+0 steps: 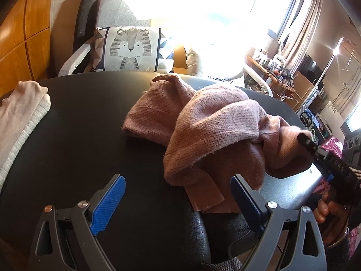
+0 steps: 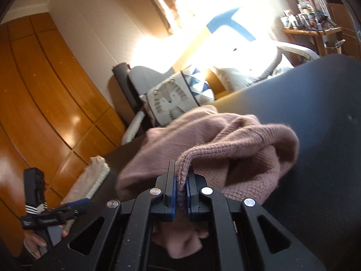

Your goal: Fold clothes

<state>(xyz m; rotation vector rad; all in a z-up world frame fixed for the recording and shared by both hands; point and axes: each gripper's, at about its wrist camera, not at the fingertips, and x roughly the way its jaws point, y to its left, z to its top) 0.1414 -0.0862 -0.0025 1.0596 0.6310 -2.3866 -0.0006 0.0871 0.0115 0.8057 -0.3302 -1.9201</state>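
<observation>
Blue-padded fingers of the left gripper stand wide apart nearest the lens, nothing between them, above the black padded table. On the table's left edge lies a folded cream and white knit pile. To the right of centre sits the crumpled dusty-pink knitted sweater, its near hem just beside the right-hand pad. At far right the right gripper is clamped on a raised fold of that sweater.
</observation>
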